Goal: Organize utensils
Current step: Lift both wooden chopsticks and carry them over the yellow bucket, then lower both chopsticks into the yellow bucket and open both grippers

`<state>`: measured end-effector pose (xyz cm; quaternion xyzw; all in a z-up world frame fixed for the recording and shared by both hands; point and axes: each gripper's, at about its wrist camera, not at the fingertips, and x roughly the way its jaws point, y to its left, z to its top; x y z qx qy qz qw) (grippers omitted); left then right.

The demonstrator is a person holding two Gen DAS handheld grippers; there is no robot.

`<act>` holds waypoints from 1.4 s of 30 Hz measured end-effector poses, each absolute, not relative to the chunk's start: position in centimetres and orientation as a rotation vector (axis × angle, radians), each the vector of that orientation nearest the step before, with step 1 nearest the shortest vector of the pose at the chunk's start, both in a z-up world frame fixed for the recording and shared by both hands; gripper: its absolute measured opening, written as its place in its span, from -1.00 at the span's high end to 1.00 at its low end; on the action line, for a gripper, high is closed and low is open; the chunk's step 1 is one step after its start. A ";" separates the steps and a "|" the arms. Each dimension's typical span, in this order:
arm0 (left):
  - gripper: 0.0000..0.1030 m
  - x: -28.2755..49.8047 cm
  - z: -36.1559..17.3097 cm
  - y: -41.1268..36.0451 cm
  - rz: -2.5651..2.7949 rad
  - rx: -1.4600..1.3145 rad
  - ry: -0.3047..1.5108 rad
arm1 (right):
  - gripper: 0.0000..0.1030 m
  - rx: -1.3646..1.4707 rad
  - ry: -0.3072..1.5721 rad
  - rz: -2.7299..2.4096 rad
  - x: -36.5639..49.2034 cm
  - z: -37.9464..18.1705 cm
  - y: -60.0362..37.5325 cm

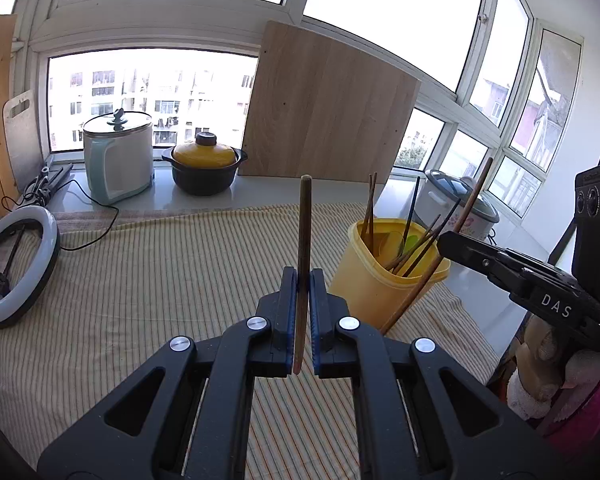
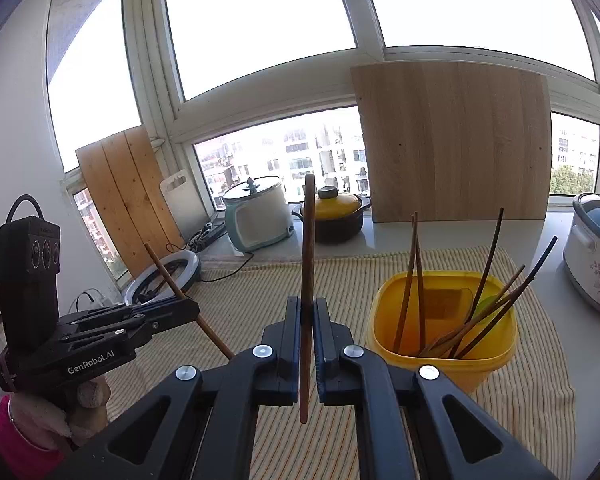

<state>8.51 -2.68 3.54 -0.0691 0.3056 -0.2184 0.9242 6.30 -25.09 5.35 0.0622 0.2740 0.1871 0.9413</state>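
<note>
A brown chopstick (image 1: 303,256) is standing nearly upright between the fingers of the left gripper (image 1: 303,288), which are pinching it close to its lower end; most of its length is rising toward 12 o'clock over the striped cloth (image 1: 140,280). A second chopstick (image 2: 308,280) is being clamped the same way by the right gripper (image 2: 308,312), its fingers almost fully closed on the stick, with a short end hanging below them.

In the left wrist view the right gripper (image 1: 448,242) is showing at 3 o'clock, its chopstick (image 1: 440,256) slanting across the front of the yellow tub (image 1: 364,276). In the right wrist view the left gripper (image 2: 192,310) is showing at 9 o'clock with its chopstick (image 2: 172,276) tilted.

The yellow tub (image 2: 384,320) is sitting on the cloth at about 3 o'clock of the right gripper, near but apart from both held sticks. Several chopsticks (image 2: 412,276) are leaning inside it at different angles, together with something green (image 2: 488,304) that I cannot make out.

The cloth is covering the worktop (image 2: 556,280). Beyond it, at 12 o'clock on the window ledge (image 1: 260,190), a yellow-lidded pot (image 1: 204,164) is standing beside a white and pale-blue cooker (image 1: 118,156), with a wooden board (image 1: 328,108) leaning against the window. A ring light (image 1: 16,264) is lying at 9 o'clock in the left view, and a flowered rice cooker (image 2: 596,248) is standing at 3 o'clock in the right view.
</note>
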 end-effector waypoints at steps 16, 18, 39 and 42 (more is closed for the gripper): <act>0.93 8.9 8.2 -5.1 -0.530 -0.166 0.516 | 0.93 0.211 0.432 0.275 5.0 9.5 -31.2; 0.93 8.9 8.9 -5.5 -0.537 -0.168 0.500 | 0.93 0.213 0.424 0.264 5.1 9.8 -31.7; 0.93 11.7 11.1 -11.4 -0.597 -0.143 0.464 | 0.93 0.201 0.403 0.144 8.1 9.7 -35.0; 0.93 12.2 10.6 -12.1 -0.592 -0.139 0.475 | 0.93 0.197 0.417 0.140 8.4 9.1 -35.1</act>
